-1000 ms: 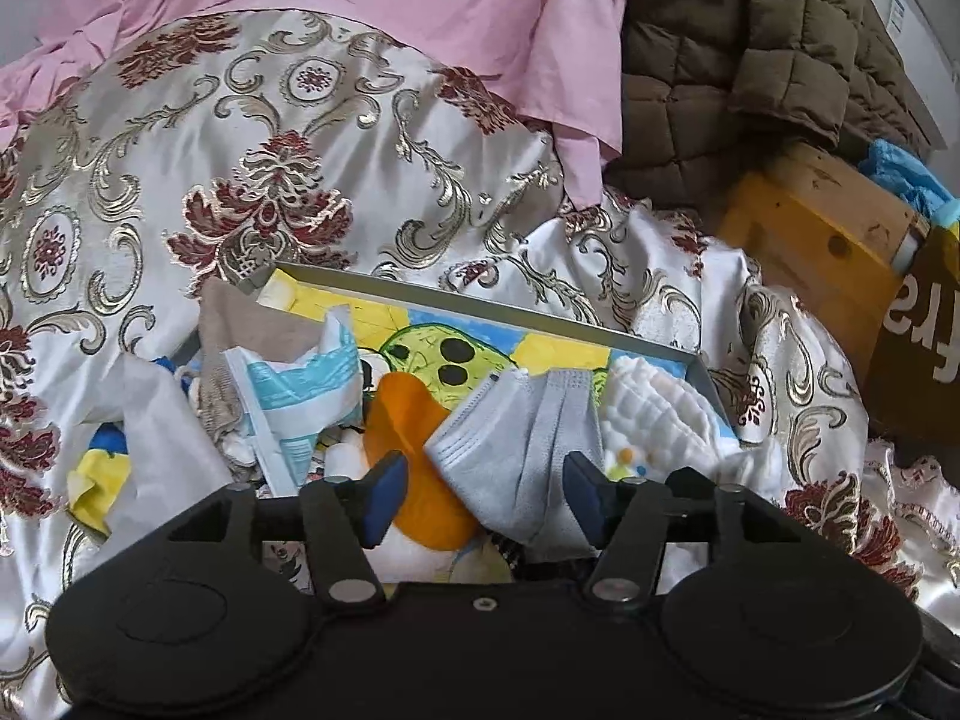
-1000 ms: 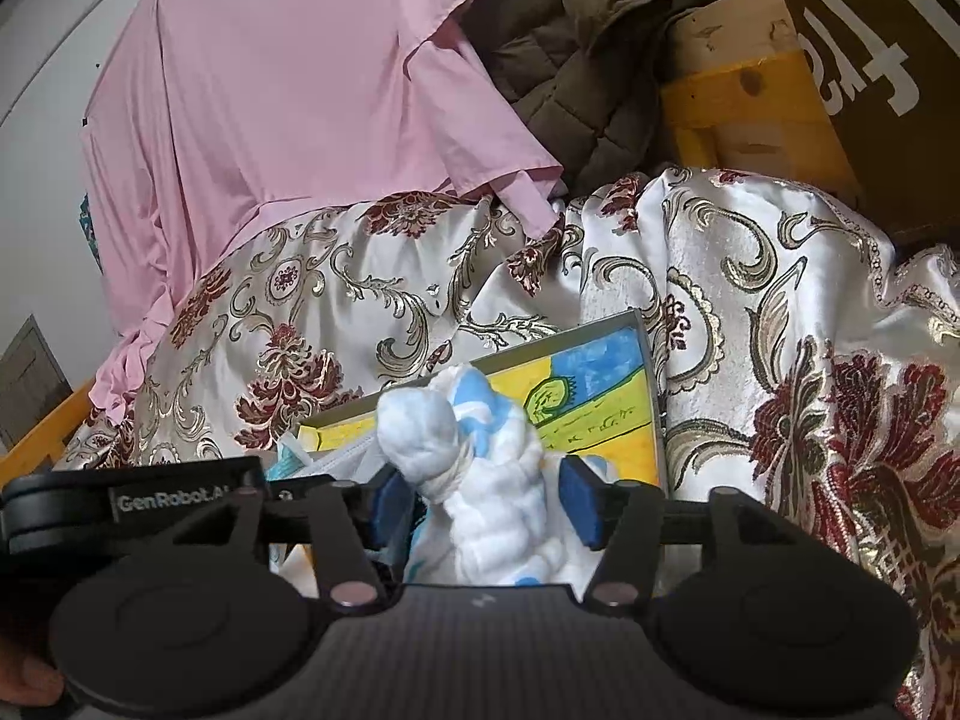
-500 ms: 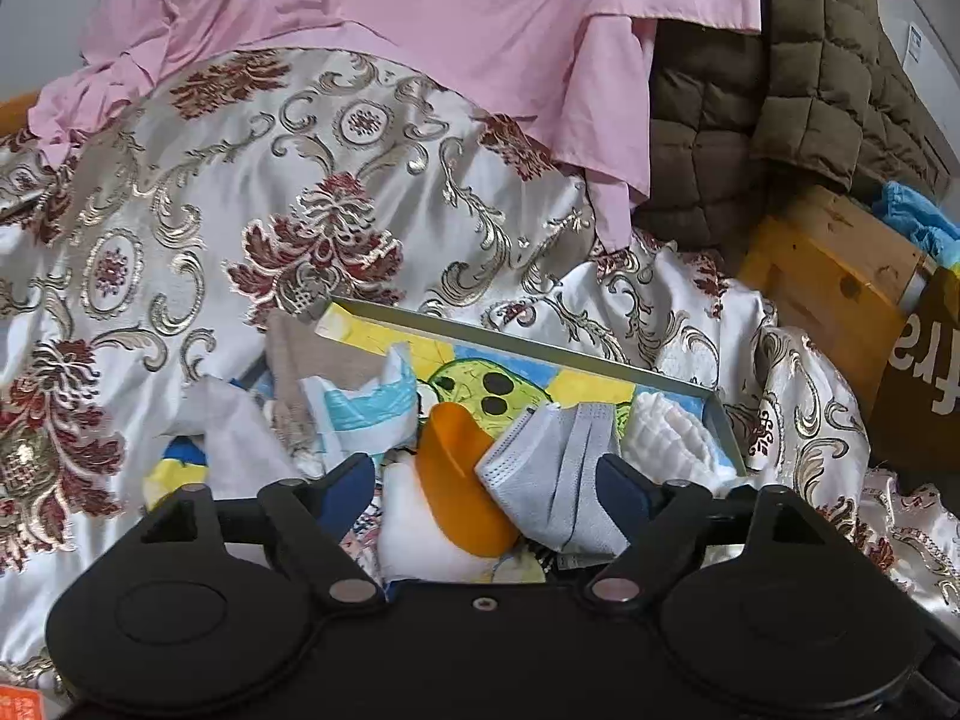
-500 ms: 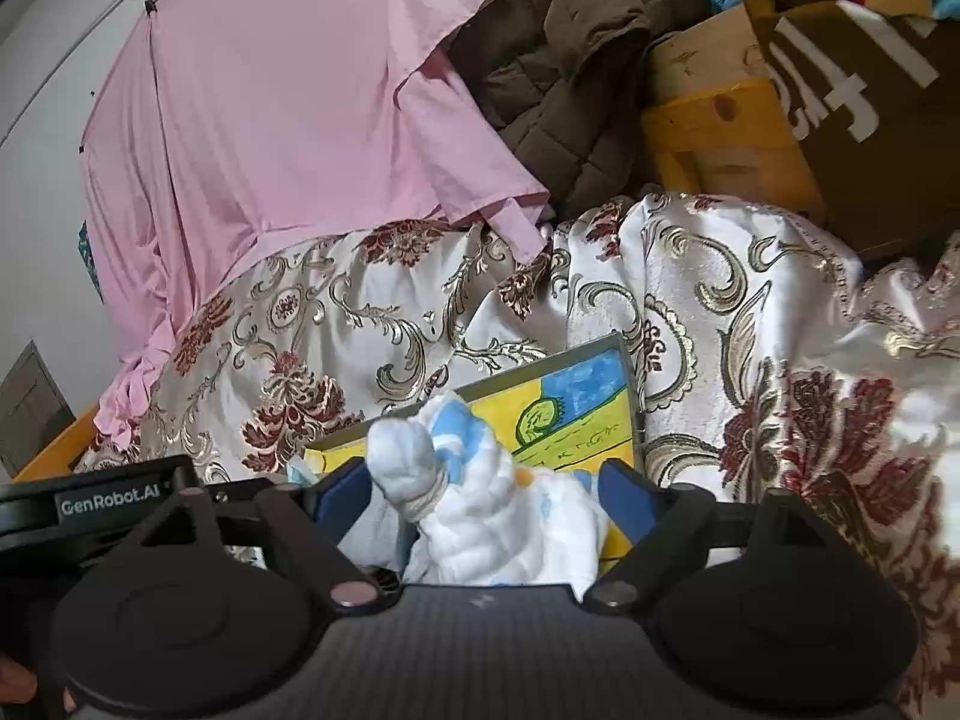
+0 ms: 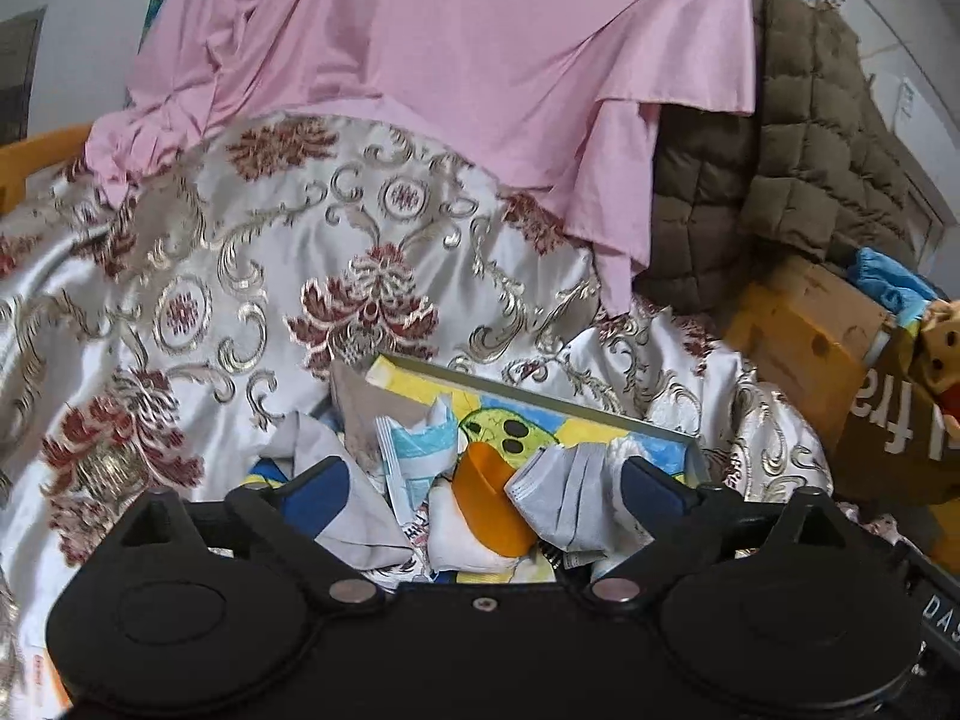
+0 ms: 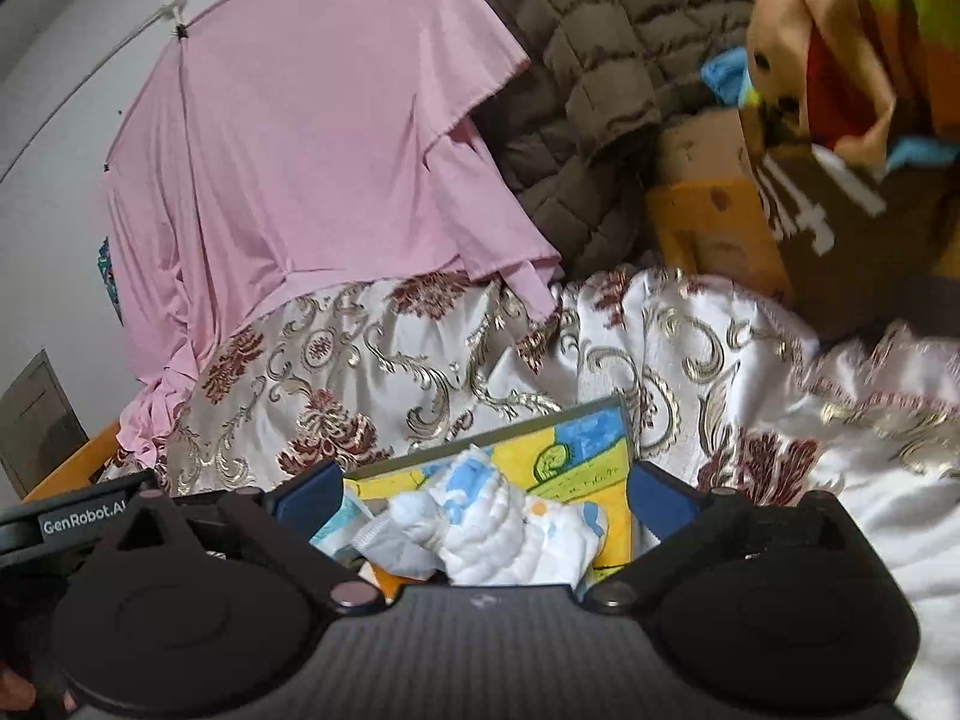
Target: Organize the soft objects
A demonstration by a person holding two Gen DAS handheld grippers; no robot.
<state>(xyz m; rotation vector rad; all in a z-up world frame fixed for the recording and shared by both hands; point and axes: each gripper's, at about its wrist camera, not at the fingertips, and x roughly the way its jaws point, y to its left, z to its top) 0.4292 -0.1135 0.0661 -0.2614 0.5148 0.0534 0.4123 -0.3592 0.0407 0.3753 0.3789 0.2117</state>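
- Between the spread pads of the left gripper [image 5: 483,489] – jaws just opened, gripping nothing – lies the grey mask [image 5: 561,495].
- Below the right gripper [image 6: 483,495], also just opened and empty, sits the white cloth [image 6: 510,540] – both in the tray [image 5: 540,399].
- Beyond, the patterned bedspread [image 5: 270,276].

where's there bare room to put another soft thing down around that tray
The patterned bedspread is bare left of the tray, up to the pink cloth's hem, and again right of the tray toward the brown bag. The tray itself is crowded: face mask, orange and white toy, white cloth. Both grippers are open.
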